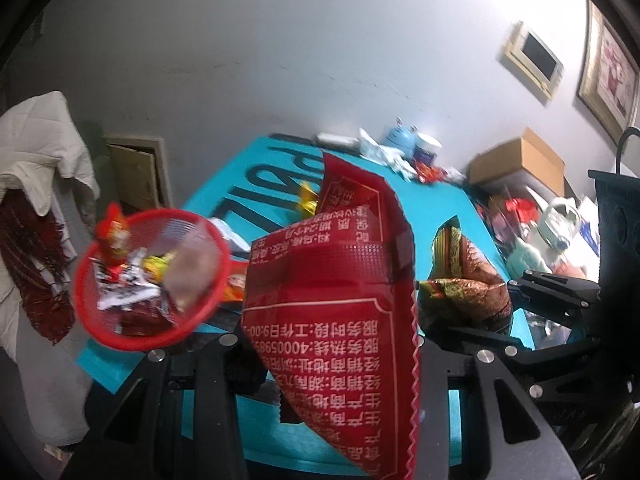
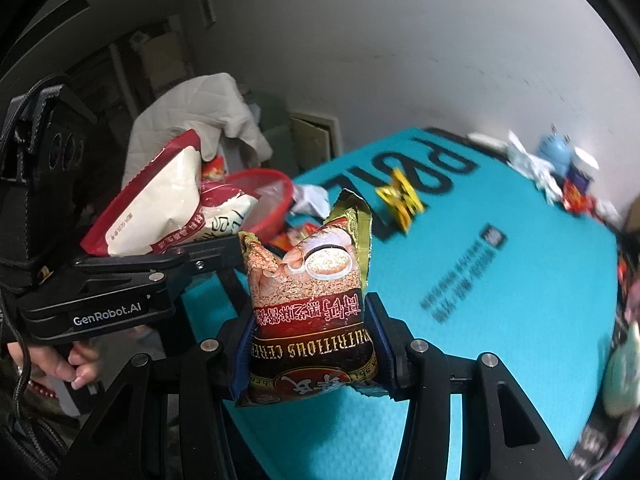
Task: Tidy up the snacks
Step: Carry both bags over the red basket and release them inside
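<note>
Both raised side by side, the left gripper (image 1: 340, 364) and right gripper (image 2: 310, 344) each clamp a packet.

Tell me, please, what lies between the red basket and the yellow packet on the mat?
In the right wrist view, crumpled white wrapping lies between the red basket and yellow packet.

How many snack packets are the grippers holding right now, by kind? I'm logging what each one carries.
Red packet with white printed text, in the left gripper: 1
Nutritious cereal packet, in the right gripper: 1
Total: 2
</note>
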A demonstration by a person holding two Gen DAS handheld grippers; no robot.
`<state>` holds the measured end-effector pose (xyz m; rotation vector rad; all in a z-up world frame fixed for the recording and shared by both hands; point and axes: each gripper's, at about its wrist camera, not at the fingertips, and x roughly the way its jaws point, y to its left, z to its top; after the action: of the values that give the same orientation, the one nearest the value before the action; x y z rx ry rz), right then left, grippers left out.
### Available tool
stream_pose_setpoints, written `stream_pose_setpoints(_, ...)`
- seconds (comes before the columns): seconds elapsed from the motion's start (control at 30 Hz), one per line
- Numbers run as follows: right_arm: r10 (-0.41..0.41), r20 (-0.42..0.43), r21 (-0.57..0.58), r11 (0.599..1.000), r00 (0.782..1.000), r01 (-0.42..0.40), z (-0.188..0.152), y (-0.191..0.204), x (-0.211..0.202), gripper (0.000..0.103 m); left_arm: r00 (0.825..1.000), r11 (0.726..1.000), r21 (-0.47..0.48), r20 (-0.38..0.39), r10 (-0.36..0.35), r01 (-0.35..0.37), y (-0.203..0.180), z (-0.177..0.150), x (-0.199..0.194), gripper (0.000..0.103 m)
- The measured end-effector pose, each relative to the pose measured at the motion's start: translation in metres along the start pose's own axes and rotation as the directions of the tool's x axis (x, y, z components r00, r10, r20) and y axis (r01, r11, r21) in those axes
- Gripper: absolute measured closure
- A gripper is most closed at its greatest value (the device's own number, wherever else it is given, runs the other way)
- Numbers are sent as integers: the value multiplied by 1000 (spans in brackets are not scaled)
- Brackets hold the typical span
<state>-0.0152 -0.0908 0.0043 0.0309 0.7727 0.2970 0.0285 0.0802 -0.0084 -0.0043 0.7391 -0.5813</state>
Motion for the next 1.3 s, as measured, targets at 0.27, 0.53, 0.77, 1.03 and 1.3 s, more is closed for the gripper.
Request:
stream_pose_setpoints(0.27, 69, 16, -67, 995, 997, -68, 39, 24, 23, 54, 993, 993, -66, 64, 103, -99, 42, 15, -21, 63)
stream_pose_setpoints(0.53, 120, 16, -106, 987, 993, -118, 76, 43, 59, 54, 972, 969, -142, 90, 216, -202, 86, 23, -31, 63)
stream_pose_setpoints(0.77, 146, -11, -104, 984, 989, -147, 104, 52, 104, 54, 957, 946, -198, 82, 278, -257, 121, 22, -31, 63)
stream_pose_setpoints(1.03, 133, -62, -110, 984, 989, -140, 117, 63, 153, 54, 943, 918, -244, 36, 330, -312, 157, 20, -9, 63)
stream_pose_setpoints(1.3, 154, -78, -86, 983, 985, -161, 119, 60, 185, 54, 948, 919, -244, -12, 318, -311, 177, 23, 19, 63)
